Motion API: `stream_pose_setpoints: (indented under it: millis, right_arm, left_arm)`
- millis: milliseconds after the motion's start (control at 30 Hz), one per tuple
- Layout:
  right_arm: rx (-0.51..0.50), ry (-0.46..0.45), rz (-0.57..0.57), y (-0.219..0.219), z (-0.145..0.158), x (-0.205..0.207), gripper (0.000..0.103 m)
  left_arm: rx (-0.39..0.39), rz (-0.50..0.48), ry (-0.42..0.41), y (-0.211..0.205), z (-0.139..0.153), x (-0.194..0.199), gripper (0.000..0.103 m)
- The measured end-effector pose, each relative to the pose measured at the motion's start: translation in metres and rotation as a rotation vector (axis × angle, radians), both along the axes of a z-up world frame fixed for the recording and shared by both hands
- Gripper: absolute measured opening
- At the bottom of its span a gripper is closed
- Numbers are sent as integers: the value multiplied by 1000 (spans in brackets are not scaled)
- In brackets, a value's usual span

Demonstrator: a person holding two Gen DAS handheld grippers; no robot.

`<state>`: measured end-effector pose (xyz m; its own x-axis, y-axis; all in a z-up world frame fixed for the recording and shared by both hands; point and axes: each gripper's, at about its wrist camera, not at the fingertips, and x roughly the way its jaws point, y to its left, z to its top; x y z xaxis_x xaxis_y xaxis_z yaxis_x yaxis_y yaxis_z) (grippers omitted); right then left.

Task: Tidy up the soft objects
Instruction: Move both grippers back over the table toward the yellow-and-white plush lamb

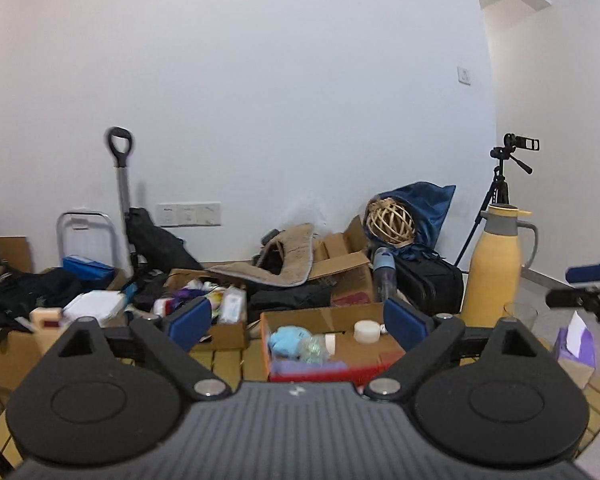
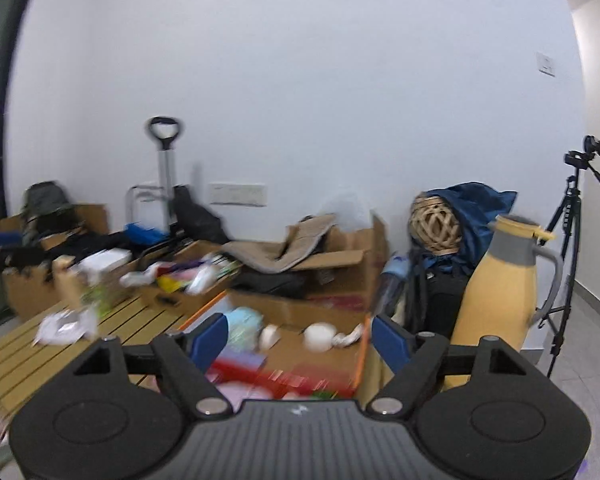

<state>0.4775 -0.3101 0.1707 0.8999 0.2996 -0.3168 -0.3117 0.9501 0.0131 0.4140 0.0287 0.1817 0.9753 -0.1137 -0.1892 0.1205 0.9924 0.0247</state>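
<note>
Both grippers, left (image 1: 298,322) and right (image 2: 298,342), spread, pinching nothing. Blue soft toy (image 1: 286,340) in cardboard box (image 1: 364,350): light, squashy (likely). Pinch mid-body.

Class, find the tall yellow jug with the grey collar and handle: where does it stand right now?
The tall yellow jug stands upright on the right in both wrist views, at the slatted wooden table's right edge, beside the open cardboard box, with the black tripod behind it.
</note>
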Motion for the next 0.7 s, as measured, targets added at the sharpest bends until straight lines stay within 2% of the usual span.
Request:
stream_pose_setpoints:
  millis: [100,300,367,533,633,700]
  right_arm:
    - [-3,-26,61,5,-26,-59,79]
    - [1,-54,45,19,-74,-153,79]
    - [-16,-53,49,26,-89,-179,80]
    - [2,-16,88,36,-107,-213,81]
    - [-36,-29,61,40,-108,-212,81]
    - [-20,-26,39,37,-110,-207,81]
  left_arm:
    - [35,39,-56,-2,-29,-56,97]
    - [-59,37,-41,2,-81,-152,101]
    - [-47,22,-60,-2,-94,-180,103]
    - [-11,4,-77,-10,-98,-199,103]
    - [-26,14,-71,-10,-97,-191,103]
    - [-37,13,-52,-10,-101,-182,103]
